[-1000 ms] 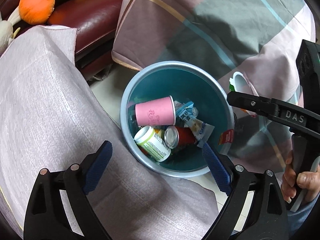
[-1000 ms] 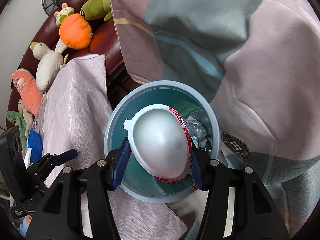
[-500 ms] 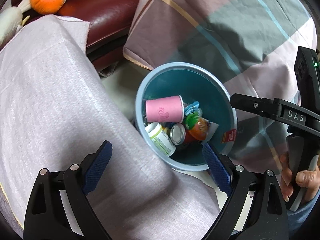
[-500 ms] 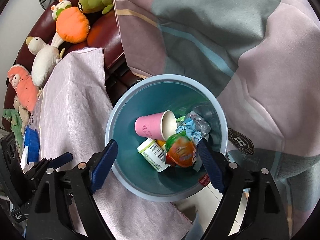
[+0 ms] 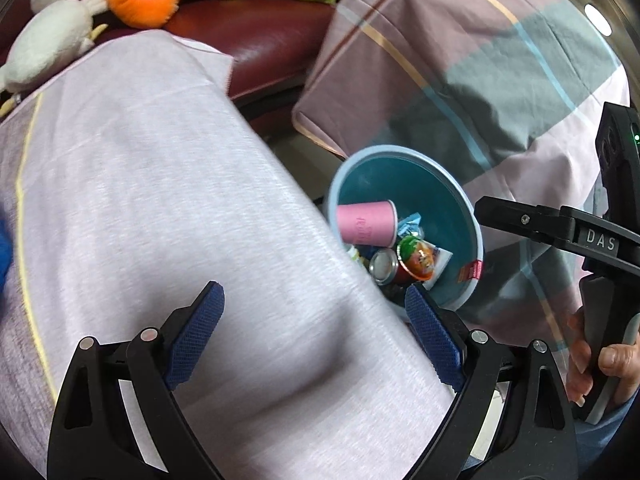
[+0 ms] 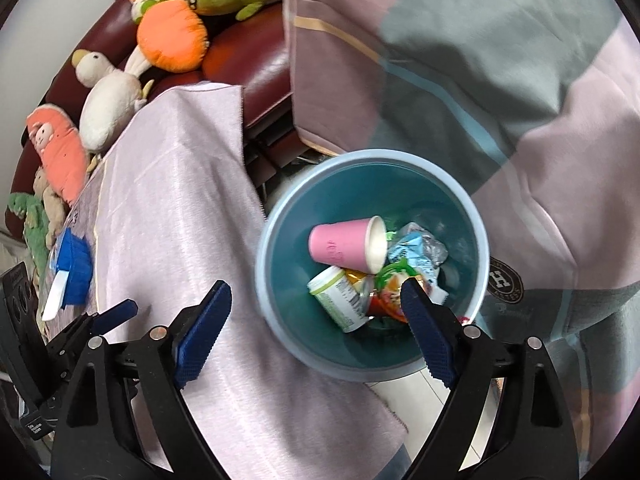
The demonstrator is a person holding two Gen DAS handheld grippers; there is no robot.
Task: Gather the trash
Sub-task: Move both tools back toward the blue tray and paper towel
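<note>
1. On the left of both views we see a worktop [image 5: 168, 208] draped in pale lilac cloth. In the left wrist view it looks bare, with blue only at its far left edge.
2. Our left gripper [image 5: 316, 332] hangs over this cloth with its blue fingers [image 5: 196, 336] spread wide and nothing between them.
3. To the right of the worktop stands a light blue bin [image 6: 372, 264] on the floor, just beside a checked quilt [image 6: 500, 80]. Inside lie a pink paper cup [image 6: 344, 244], a white bottle with a green label [image 6: 336, 298], a can [image 5: 383, 266], a crumpled blue wrapper [image 6: 416, 246] and a jelly cup with an orange and green lid [image 5: 416, 258].
4. Our right gripper [image 6: 316, 330] hovers above the bin's near rim. Its fingers have just been opening; they now stand wide apart and hold nothing.
5. We judge the task well along: several pieces sit in the bin and both grippers are free for more.
6. Only the right wrist view shows what may remain: a blue and white object [image 6: 70, 274] at the worktop's far left edge, too blurred to name. It also shows the row of soft toys [image 6: 108, 108] on the dark red sofa [image 6: 248, 52].
7. Only the left wrist view shows our right hand [image 5: 600, 368] on its gripper's handle, far right.
</note>
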